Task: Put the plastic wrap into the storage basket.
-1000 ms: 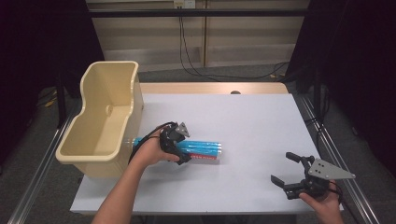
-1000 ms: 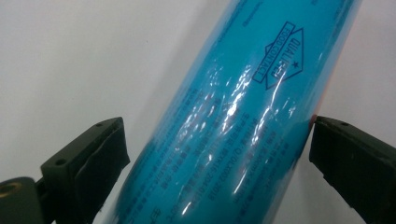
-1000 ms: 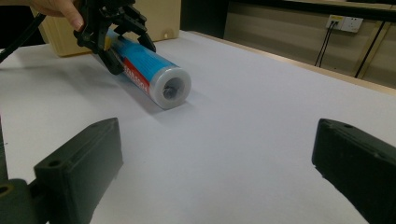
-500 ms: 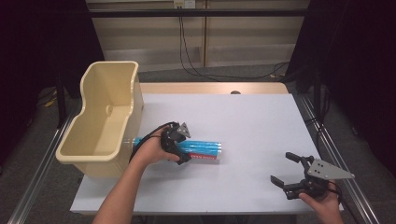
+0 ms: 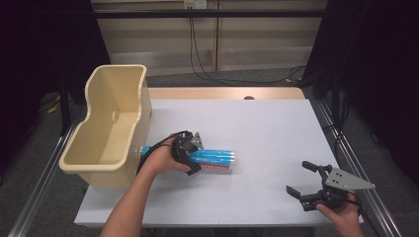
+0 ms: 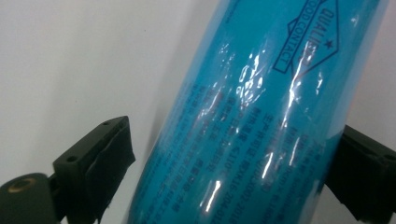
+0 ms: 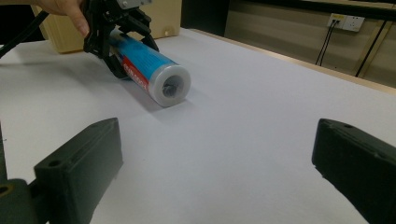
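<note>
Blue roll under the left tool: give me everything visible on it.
The blue roll is a cylinder in glossy, crinkled blue film with dark print and a red stripe; its end face is pale with a small centre hole. It lies on its side on the white table beside the beige bin, straddled by the left tool.

Left gripper (image 5: 187,150): low over table centre-left, forearm reaching in from bottom, jaws apart either side of a tube (image 6: 261,121); contact unclear. Right gripper (image 5: 307,183): near front right corner, held by right hand (image 5: 341,213), jaws wide apart, nothing between.
</note>
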`<action>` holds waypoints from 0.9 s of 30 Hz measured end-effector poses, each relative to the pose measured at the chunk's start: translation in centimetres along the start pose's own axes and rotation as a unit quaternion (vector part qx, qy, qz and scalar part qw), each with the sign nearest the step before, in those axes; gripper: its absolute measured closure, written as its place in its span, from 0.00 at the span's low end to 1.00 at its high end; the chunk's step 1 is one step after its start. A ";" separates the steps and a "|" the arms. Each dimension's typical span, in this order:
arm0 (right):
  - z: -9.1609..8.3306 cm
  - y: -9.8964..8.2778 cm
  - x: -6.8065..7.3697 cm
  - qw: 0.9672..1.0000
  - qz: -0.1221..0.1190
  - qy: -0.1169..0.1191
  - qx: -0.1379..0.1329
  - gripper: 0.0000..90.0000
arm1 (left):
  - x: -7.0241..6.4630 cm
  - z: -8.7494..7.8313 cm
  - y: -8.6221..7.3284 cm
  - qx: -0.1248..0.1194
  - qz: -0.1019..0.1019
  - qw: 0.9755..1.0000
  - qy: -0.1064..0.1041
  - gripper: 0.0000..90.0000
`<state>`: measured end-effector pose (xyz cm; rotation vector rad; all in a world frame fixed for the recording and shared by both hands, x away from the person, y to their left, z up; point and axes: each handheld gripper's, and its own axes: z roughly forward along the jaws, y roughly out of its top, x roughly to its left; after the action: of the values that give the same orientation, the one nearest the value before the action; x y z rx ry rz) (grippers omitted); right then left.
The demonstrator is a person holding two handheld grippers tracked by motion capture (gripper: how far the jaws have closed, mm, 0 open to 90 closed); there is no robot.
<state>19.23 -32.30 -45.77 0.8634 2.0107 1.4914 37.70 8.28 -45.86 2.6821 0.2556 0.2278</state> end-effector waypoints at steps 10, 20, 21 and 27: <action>0.0 0.0 0.0 1.000 0.001 -0.001 -0.002 0.02 | -0.3 -0.2 0.5 0.030 0.029 0.999 -0.014 0.24; -0.1 0.0 0.0 1.000 -0.001 -0.001 -0.001 0.02 | 0.1 -0.2 0.6 0.034 0.029 0.999 -0.025 0.24; -0.1 0.0 -0.1 1.000 0.000 -0.001 -0.001 0.02 | 0.1 -0.2 0.6 0.035 0.030 0.999 -0.026 0.24; -0.1 0.0 -0.1 1.000 0.000 -0.002 -0.002 0.02 | 0.1 -0.2 0.8 0.040 0.027 0.998 -0.026 0.25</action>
<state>19.23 -32.41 -45.73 0.8630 2.0049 1.4923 37.84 7.64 -45.36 2.7727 0.1808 0.1670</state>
